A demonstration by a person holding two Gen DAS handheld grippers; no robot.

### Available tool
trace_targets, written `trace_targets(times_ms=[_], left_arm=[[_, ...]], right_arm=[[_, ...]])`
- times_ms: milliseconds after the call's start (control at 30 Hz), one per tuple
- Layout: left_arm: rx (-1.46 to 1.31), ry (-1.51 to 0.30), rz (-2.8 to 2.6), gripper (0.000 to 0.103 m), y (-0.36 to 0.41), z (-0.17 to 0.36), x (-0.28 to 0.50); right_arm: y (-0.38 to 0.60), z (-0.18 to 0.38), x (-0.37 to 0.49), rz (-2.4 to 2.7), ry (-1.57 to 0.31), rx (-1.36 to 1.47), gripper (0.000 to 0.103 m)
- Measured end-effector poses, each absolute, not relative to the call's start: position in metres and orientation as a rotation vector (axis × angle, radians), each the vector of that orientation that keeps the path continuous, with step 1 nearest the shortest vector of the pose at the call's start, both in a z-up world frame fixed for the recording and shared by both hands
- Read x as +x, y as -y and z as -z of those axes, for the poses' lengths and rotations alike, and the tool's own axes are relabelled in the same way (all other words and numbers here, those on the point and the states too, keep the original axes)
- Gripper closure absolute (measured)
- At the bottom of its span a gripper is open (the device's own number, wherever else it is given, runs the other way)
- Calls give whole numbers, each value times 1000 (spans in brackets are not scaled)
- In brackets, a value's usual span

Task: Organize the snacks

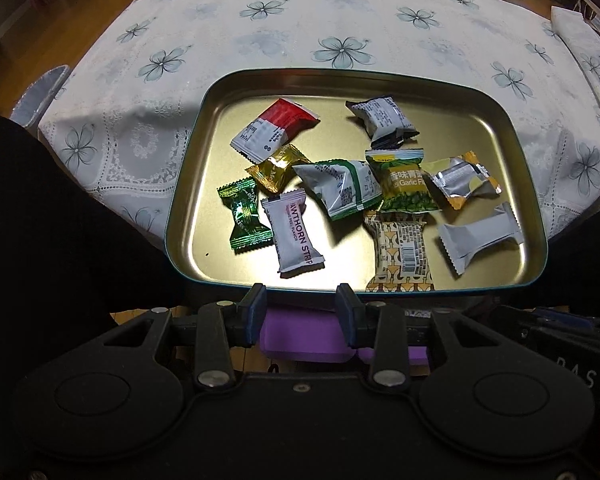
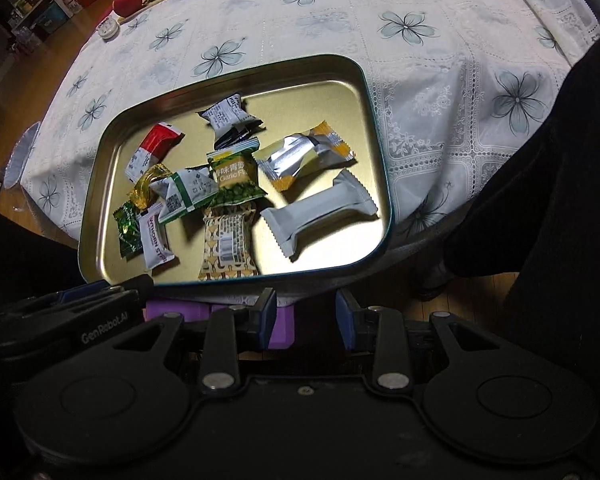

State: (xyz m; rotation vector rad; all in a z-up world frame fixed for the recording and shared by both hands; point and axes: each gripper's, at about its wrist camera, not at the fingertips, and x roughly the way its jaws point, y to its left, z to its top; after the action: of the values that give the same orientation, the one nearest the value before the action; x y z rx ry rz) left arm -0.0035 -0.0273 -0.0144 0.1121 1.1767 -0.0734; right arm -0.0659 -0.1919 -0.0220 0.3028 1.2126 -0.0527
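left wrist: floral tablecloth point(image 1: 340, 20), wooden floor point(image 1: 40, 40); both hand-held grippers parted, empty.

Read "NTHORN STRIP" on white snack packet point(image 1: 292, 232), "Garlic Fl" under Chinese characters on green pea packet point(image 1: 406, 184), "GenRobot.AI" on black left gripper body point(image 2: 104, 326), seen from right wrist.

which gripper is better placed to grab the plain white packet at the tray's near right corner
Right. In the right wrist view the plain white packet lies nearly straight ahead of the right gripper, whose jaws stand empty. From the left gripper it sits far off to the right in the tray.
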Motion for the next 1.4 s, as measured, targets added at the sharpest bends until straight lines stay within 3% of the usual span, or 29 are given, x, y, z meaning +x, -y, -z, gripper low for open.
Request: trace_targets(times_ms=[1400], left_arm=[[61,-1207,42,56,8,22,-19]], right_arm=[[180,34,-75,37,-1290,288,68]])
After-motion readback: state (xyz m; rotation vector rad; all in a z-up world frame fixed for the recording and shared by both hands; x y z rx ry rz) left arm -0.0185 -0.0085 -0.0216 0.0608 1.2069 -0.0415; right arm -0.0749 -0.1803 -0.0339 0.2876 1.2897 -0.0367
